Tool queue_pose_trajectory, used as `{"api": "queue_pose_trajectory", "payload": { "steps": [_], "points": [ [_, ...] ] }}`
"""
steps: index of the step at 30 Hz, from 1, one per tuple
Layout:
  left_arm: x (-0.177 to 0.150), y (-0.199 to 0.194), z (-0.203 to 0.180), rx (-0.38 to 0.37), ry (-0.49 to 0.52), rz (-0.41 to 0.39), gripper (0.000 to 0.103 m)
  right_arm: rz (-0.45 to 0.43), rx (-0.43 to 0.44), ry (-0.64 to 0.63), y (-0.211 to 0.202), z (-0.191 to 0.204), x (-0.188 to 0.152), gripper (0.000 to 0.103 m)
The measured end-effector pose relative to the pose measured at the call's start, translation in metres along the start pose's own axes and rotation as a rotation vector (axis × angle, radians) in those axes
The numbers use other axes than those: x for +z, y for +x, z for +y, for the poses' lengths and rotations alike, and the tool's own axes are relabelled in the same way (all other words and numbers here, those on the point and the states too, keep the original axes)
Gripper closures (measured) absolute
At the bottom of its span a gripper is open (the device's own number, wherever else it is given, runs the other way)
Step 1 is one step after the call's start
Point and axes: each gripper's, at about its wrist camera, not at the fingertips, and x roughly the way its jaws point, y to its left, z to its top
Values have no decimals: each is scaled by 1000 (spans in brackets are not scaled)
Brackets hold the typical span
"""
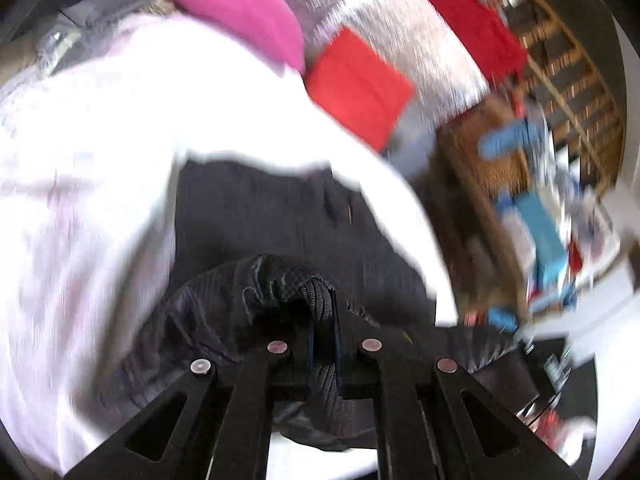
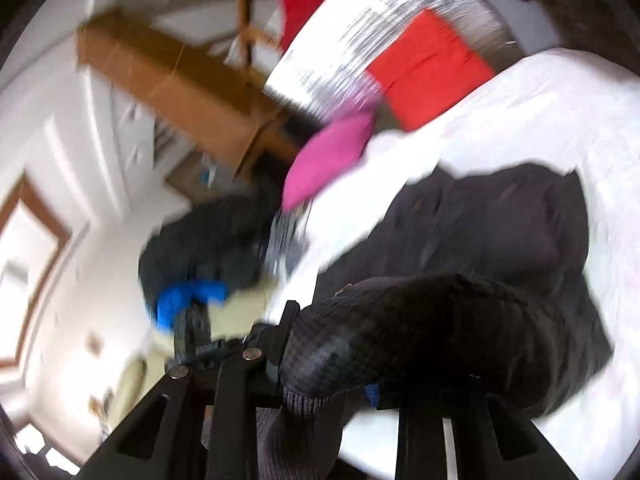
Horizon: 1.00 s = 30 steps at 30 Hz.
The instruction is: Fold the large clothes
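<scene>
Both grippers — left gripper [image 1: 323, 320], right gripper [image 2: 320, 344] — clamped on dark garment [image 1: 280, 216], white bed [image 1: 100, 160]

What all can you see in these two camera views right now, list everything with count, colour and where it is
dark garment: one, black, spread on the white bed, edges lifted by both grippers
bed sheet: one, white, under the garment
pillow: one, pink, far edge of the bed
red cloth: one folded piece, red, beyond the bed
cardboard box: one, brown, beyond the bed
left gripper: black, clamped on garment edge
right gripper: black, garment bunched in its jaws
</scene>
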Motion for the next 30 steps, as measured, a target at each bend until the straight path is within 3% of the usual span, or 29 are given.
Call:
{"api": "queue_pose_trajectory", "payload": {
  "steps": [4,6,10,15,18,19,20,21,24,25,27,30],
  "points": [
    [51,34,17,4,-76,-109,95,-103,5,188,36,-68,42,73],
    [63,62,28,-4,-106,-114,95,-129,20,315,61,-109,54,73],
    [69,115,36,83,-158,-89,94,-130,-20,497,101,-163,61,73],
    [77,135,39,73,-198,-70,87,-120,38,645,114,-193,70,71],
    [73,126,44,54,-244,-97,63,-123,97,670,113,-196,68,67],
    [70,116,39,81,-232,-130,48,-129,109,667,111,-195,65,65],
    [71,111,35,103,-212,-160,36,-143,129,663,108,-194,64,53],
    [71,101,29,122,-181,-198,32,-178,164,657,101,-190,64,36],
    [63,69,9,160,-75,-286,24,-315,210,620,73,-179,69,15],
    [58,61,6,178,-48,-300,17,-341,191,592,65,-174,70,11],
    [49,57,5,255,-7,-284,12,-326,44,525,53,-159,75,5],
    [40,65,18,376,17,-208,11,-183,-230,386,57,-139,82,5]
  ]
}}
